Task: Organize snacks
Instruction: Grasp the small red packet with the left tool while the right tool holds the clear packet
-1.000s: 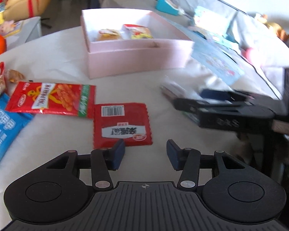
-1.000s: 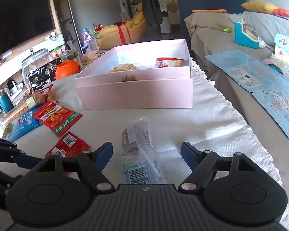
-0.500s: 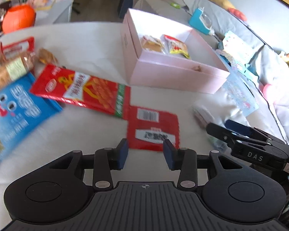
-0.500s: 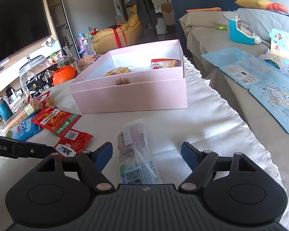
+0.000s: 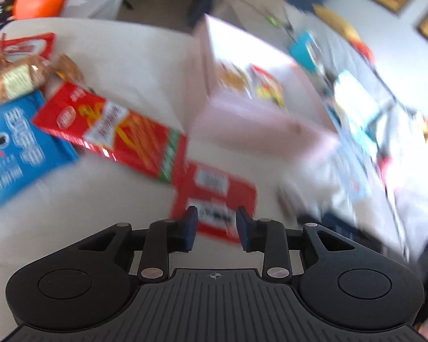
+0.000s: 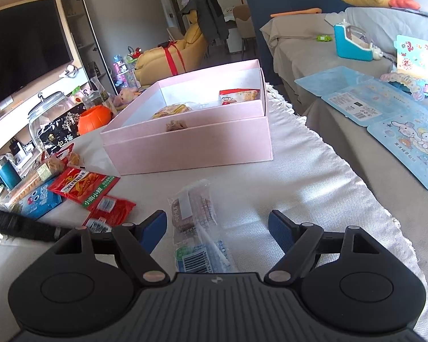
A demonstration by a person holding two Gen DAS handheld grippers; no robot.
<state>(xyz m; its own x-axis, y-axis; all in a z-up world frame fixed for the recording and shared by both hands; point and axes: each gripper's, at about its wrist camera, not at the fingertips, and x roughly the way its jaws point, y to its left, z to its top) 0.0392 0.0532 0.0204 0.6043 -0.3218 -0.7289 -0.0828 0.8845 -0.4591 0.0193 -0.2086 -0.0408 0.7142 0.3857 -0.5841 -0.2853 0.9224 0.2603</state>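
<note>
The left gripper (image 5: pixel 216 229) has swung round toward the small red sachet (image 5: pixel 214 196) since a second ago and its jaws, then wide apart, are closing; the sachet's near edge shows between the blue pads (image 5: pixel 191 226), but the blur hides whether they press on it yet, so I judge it not gripped. The sachet lies flat on the white cloth (image 6: pixel 294 176) toward the table's near left side, just beside the larger red snack packet (image 5: pixel 111 131), whose end seems to overlap it; a blue pack (image 5: pixel 11 154) and a wrapped bread roll (image 5: pixel 17 81) sit further left. The right gripper (image 6: pixel 218 228) has kept its place, jaws spread and empty, with the clear-wrapped snack (image 6: pixel 198 225) lying between them, untouched. The pink box (image 6: pixel 191 142) stands open at the table's far middle, holding a few snacks; most packets are not yet in it. So a pick of the sachet looks under way, the box its likely destination.
</note>
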